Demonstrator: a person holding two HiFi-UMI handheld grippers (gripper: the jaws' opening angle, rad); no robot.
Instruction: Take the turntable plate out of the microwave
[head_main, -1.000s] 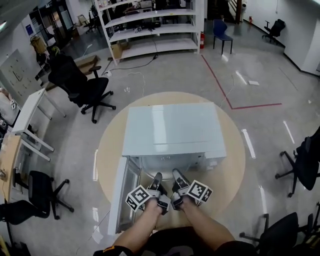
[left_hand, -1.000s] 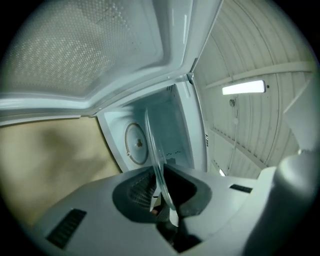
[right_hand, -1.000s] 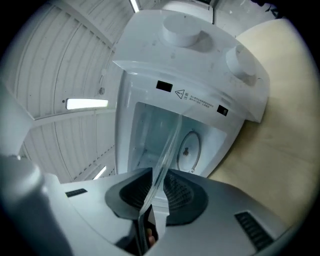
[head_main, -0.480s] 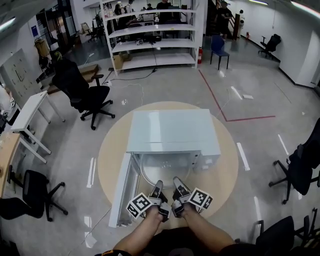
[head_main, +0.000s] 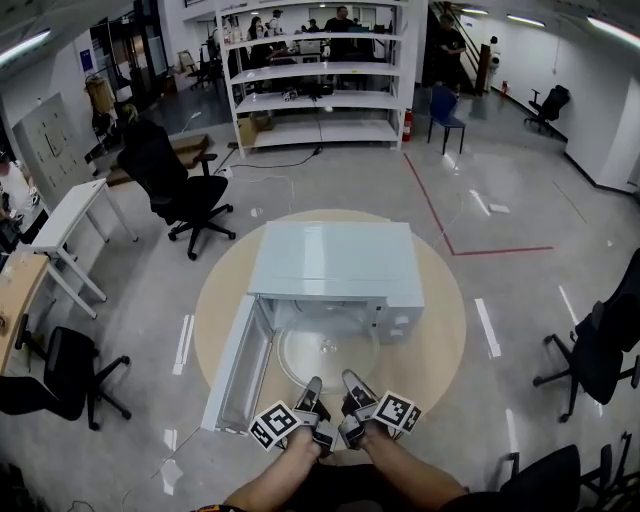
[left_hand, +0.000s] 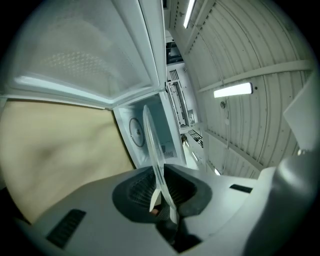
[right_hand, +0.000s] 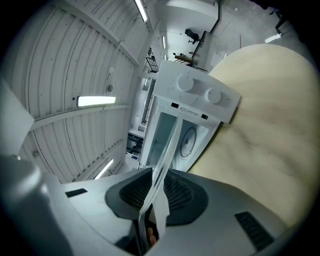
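Glass turntable plate (head_main: 328, 350) hangs level just in front of the open microwave (head_main: 335, 262), above the round wooden surface (head_main: 440, 340). We hold its near rim with 2 grips, the left tongs (head_main: 312, 388) and right tongs (head_main: 352, 384) side by side, each clamped on the glass edge.

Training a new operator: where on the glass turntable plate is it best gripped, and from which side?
Its thin near rim, approached level from the open front of the microwave. The turntable plate is a flat, wide disc, so only its edge fits between jaws. The left gripper and right gripper pinch that rim side by side, likely steadying it against tipping.
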